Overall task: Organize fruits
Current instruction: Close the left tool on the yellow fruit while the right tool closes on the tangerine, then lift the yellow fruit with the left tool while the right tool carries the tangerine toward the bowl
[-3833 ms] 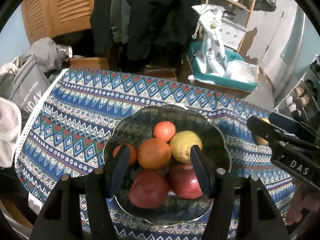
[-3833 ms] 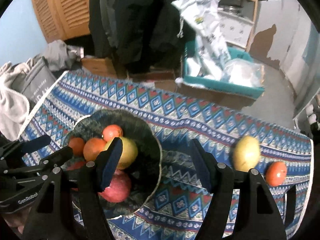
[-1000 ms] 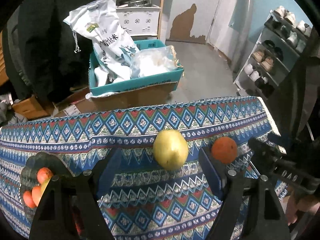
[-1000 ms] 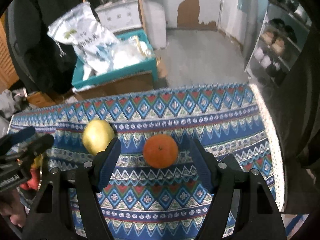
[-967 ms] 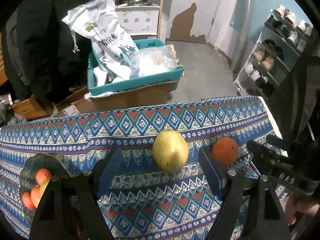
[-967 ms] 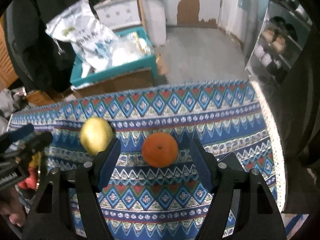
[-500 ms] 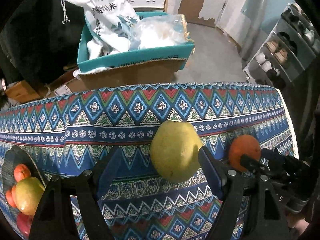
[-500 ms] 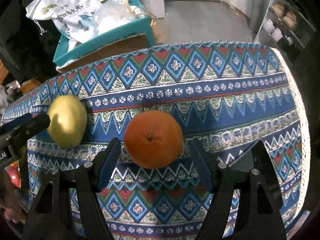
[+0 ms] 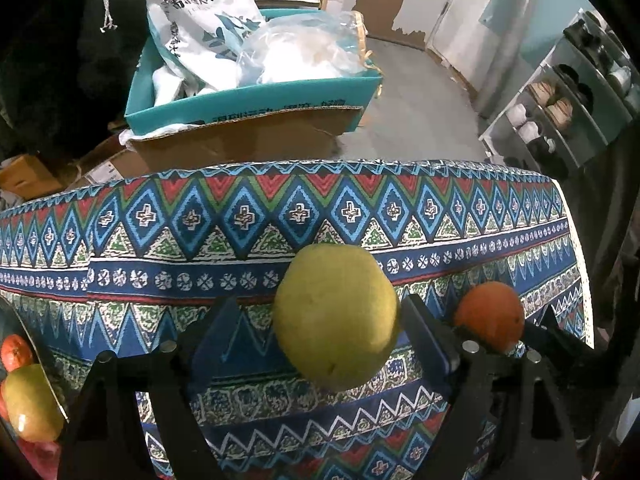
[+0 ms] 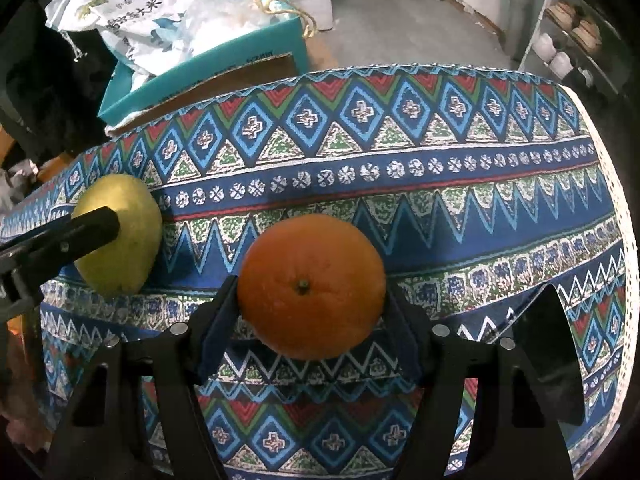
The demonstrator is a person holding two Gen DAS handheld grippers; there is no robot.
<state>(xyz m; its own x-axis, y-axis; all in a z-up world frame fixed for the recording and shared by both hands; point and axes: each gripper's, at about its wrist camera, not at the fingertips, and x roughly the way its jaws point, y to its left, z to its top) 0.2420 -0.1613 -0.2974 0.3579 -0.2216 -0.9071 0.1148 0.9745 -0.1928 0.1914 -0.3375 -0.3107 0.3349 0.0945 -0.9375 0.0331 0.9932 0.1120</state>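
R gripper (image 10: 310, 304): jaws clamped on the orange (image 10: 311, 286), both pads touching its sides at 9 and 3 o'clock. Orange is round, deep orange, pebbly skin w/ a sheen, small dark stem scar facing the cam. It sits over the patterned tablecloth (image 10: 460, 184); can't tell if it's touching the cloth or lifted.

L gripper (image 9: 322, 330): jaws apart around the yellow fruit (image 9: 337, 316). R pad looks to be just at the fruit's 3 o'clock side, L pad well off it at 9 o'clock w/ cloth showing between. Fruit is big, pale yellow-green, smooth, slightly lumpy, a tiny speck low on the skin. It lies on the cloth near the table's far edge.

In L view the orange shows at 3 o'clock of the yellow fruit, near but apart. At 8 o'clock, frame edge: dark bowl (image 9: 16, 326) w/ more fruit, yellow-red and orange ones.

Beyond the table at 12 o'clock: teal box (image 9: 248, 100) w/ white bags, grey floor.
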